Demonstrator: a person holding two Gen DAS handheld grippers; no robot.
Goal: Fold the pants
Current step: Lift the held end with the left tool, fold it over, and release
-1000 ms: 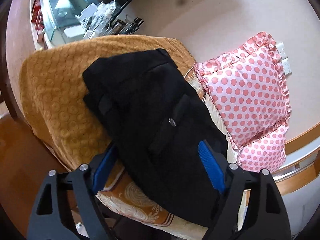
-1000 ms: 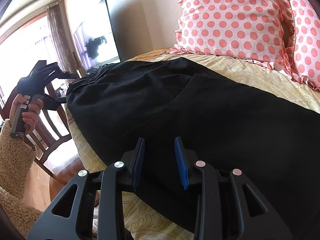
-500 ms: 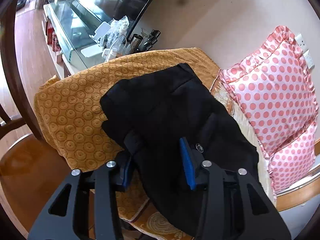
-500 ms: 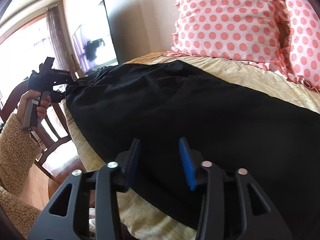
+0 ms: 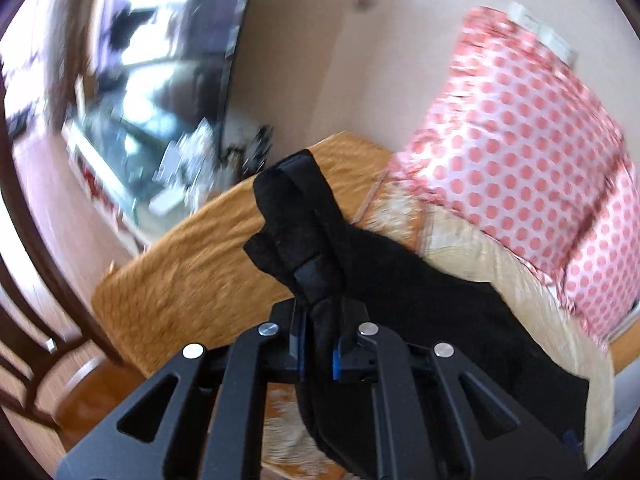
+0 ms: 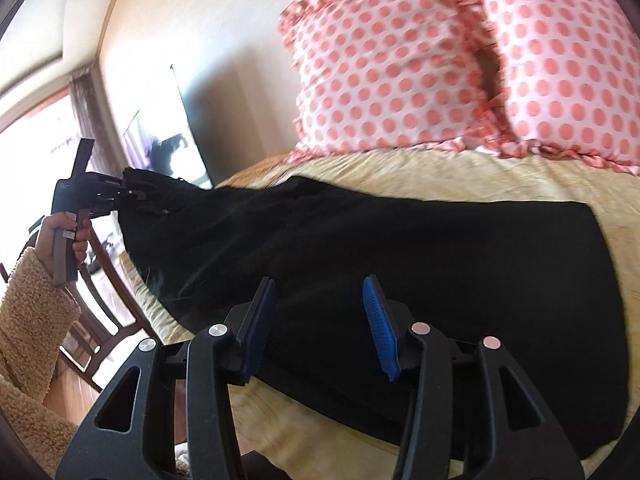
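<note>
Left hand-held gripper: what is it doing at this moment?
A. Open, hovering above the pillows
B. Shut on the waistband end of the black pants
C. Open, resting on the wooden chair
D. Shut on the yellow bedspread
B: in the left wrist view the left hand-held gripper has its blue pads pinched on a bunched end of the black pants, which rises off the bed.

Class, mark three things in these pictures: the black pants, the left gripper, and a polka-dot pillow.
black pants (image 6: 400, 248), right wrist view, on the flat middle of the fabric.
left gripper (image 5: 318, 344), left wrist view, midway between its fingertips, shut on the fabric.
polka-dot pillow (image 6: 384, 64), right wrist view, on its front face.
</note>
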